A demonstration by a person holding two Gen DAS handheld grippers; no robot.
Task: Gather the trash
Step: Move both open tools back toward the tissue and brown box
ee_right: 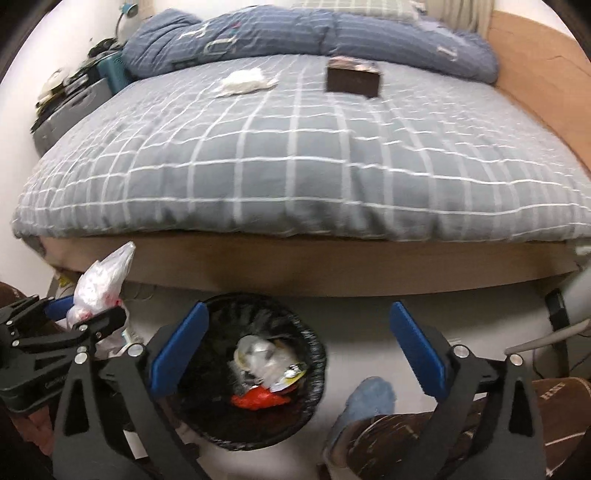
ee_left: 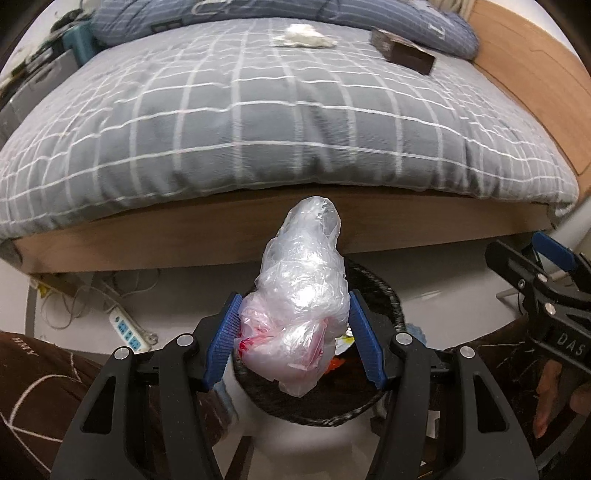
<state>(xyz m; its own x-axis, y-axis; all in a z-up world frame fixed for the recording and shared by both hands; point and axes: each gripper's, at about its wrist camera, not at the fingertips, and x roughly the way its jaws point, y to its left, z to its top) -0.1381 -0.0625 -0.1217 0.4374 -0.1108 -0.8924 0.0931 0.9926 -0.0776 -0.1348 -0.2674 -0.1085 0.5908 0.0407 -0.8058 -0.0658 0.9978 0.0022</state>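
My left gripper [ee_left: 293, 339] is shut on a crumpled clear plastic bag [ee_left: 301, 295] with red print and holds it above a black trash bin [ee_left: 388, 299] on the floor by the bed. In the right wrist view the same bag [ee_right: 98, 291] sits in the left gripper [ee_right: 79, 317] at far left. My right gripper [ee_right: 295, 347] is open and empty above the bin [ee_right: 314, 343], which holds wrappers and an orange scrap [ee_right: 258, 400]. A white crumpled tissue [ee_left: 304, 35] [ee_right: 245, 82] and a dark brown box [ee_left: 402, 51] [ee_right: 352, 77] lie on the bed.
The bed has a grey checked cover [ee_right: 295, 155] and a wooden frame [ee_right: 314, 269]. A white power strip with cables [ee_left: 127, 330] lies on the floor at left. A blue slipper [ee_right: 364, 406] is right of the bin. A cluttered nightstand [ee_right: 70, 96] is at far left.
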